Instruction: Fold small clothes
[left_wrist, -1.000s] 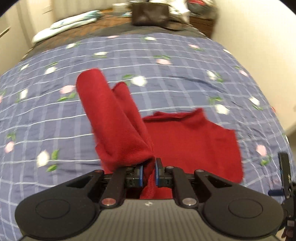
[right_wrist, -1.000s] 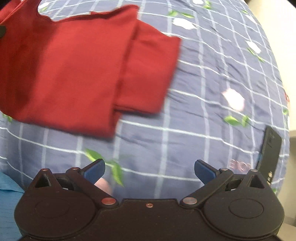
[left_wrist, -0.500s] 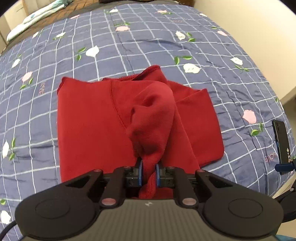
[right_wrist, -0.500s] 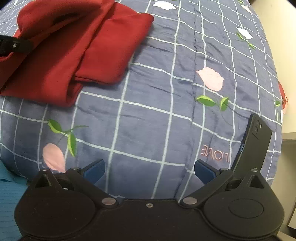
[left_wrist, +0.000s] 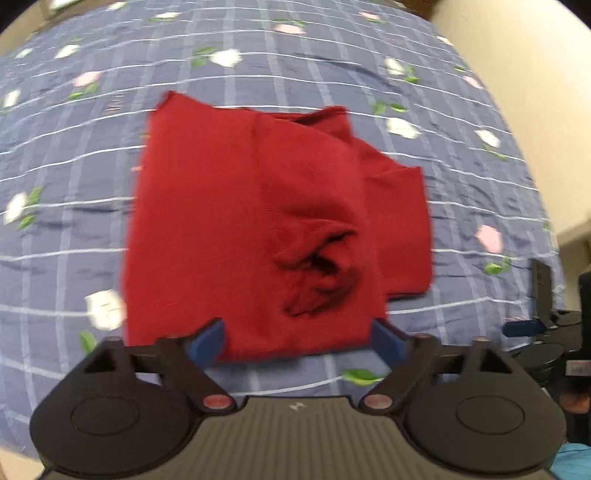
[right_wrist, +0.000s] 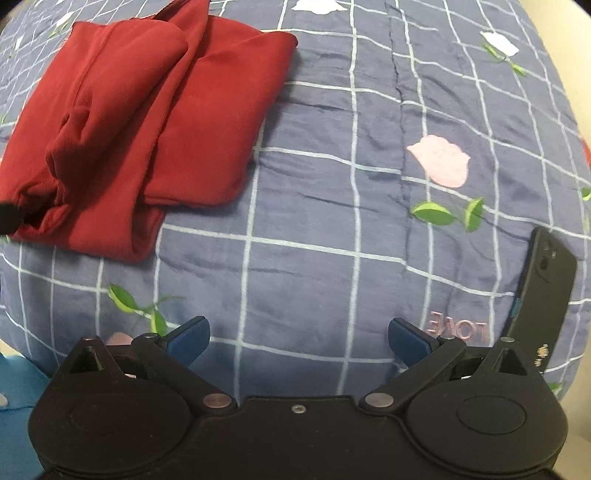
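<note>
Red knit garment (left_wrist: 258, 221) lying partly folded on the floral checked bedspread (left_wrist: 258, 66), sleeve laid across its body to narrow it; left gripper (left_wrist: 297, 341) and right gripper (right_wrist: 299, 341) both spread wide, empty, beside a dark phone (right_wrist: 543, 288).

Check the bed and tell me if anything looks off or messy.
The red garment is folded, but its top layer is bunched into a rumpled lump near the front edge rather than lying flat. A dark phone stands on edge at the bedspread's right side.
</note>
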